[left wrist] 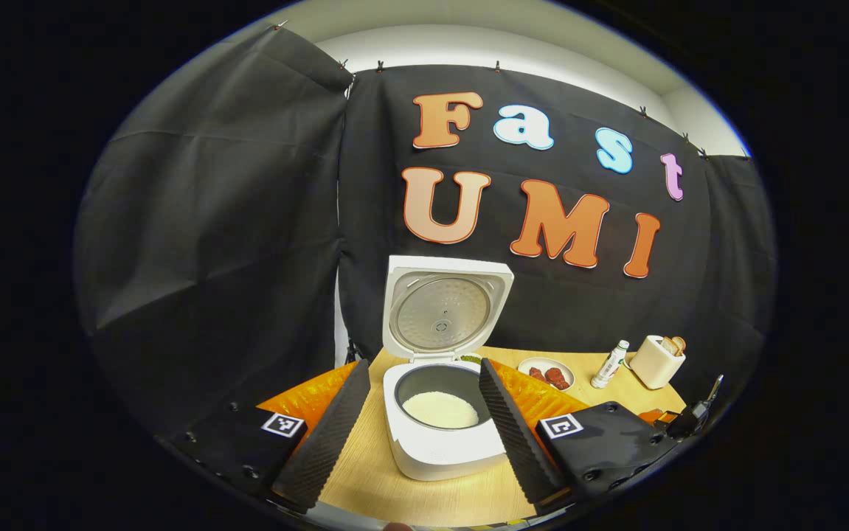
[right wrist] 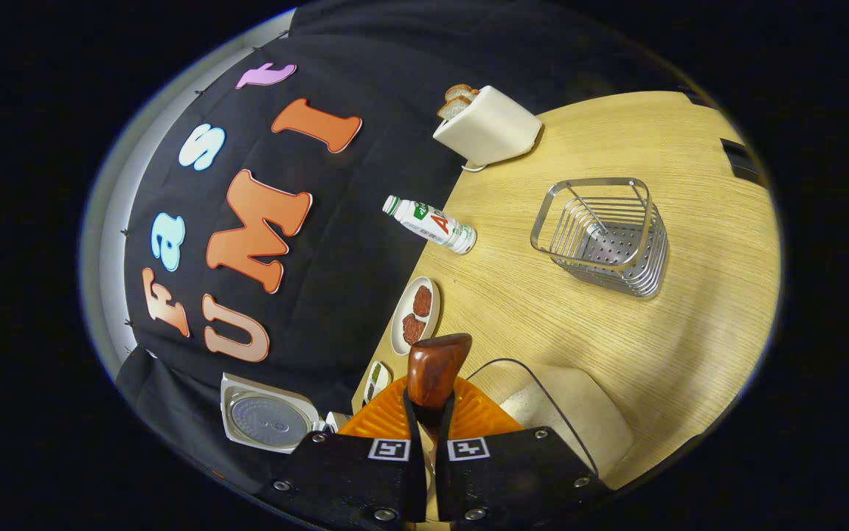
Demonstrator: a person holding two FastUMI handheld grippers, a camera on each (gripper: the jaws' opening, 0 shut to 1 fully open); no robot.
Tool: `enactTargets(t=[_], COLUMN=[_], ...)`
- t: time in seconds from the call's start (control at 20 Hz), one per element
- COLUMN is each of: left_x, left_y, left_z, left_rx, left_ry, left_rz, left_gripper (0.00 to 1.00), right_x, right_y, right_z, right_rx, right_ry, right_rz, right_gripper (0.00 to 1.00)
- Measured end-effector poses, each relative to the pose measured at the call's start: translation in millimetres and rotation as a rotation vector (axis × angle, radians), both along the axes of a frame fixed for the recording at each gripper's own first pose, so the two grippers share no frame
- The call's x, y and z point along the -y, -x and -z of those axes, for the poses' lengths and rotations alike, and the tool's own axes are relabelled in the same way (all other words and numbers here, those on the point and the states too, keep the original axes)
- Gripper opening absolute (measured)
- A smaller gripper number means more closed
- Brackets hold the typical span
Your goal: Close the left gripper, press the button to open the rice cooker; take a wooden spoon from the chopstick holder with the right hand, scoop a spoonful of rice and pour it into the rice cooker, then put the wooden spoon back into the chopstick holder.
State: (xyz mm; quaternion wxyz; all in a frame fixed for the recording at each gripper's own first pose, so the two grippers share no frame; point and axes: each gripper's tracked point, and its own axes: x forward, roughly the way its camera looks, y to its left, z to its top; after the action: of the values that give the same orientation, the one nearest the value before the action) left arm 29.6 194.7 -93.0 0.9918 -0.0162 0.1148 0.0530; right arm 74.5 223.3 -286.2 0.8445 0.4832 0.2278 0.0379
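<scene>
Gripping: the right gripper [right wrist: 430, 424] has both black fingers clamped on the dark reddish-brown wooden spoon [right wrist: 435, 369]; what shows past the fingertips is a rounded wooden end, and I honestly can't tell if it's the bowl or the handle tip
Spoon load: can't see any rice on it from this angle, so no idea whether it's loaded; if it is, the view looks tilted enough that I'd worry about grains sliding off
Rice cooker: white rice cooker [left wrist: 442, 424] sits with its lid [left wrist: 445, 306] up, grey inner pot showing a pale layer of rice at the bottom; so the button step looks done to me
Left gripper: left gripper [left wrist: 420, 428] hangs in front of the cooker with its ribbed fingers spread wide, holding nothing; fine for now, but it's close to the pot's front, so the two grippers could bump
Chopstick holder: silver wire chopstick holder [right wrist: 601, 240] stands on the light wooden table [right wrist: 690, 332], well apart from the spoon; it looks light, so a sloppy return could tip or shove it
Rice container: a clear-edged container [right wrist: 572, 413] sits just beside the right gripper; easy to clip
Neighbours: white bottle [right wrist: 431, 223], plate of reddish food [right wrist: 415, 313] and white toaster [right wrist: 489, 127] line the back edge; a wide swing could catch the bottle
</scene>
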Motion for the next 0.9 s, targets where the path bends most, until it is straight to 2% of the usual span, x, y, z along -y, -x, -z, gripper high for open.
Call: enactTargets(t=[0.4,0.7,0.9], left_x=[2.1,-5.6,-13.5], left_y=[8.9,17.7,22.9], left_z=[-0.4,-0.8,-0.5], left_rx=[-0.001,0.0,0.002], left_ry=[-0.03,-0.03,-0.011], left_rz=[0.014,0.009,0.001], left_gripper=[1.0,1.0,1.0], right_x=[1.9,-6.4,-30.4], right_y=[5.0,-1.3,-8.4], right_z=[-15.1,-65.8,-104.0], right_rx=[-0.023,0.026,0.06], right_ry=[-0.035,-0.05,-0.078], right_rz=[0.021,0.028,0.001], right_gripper=[0.05,0.05,0.05])
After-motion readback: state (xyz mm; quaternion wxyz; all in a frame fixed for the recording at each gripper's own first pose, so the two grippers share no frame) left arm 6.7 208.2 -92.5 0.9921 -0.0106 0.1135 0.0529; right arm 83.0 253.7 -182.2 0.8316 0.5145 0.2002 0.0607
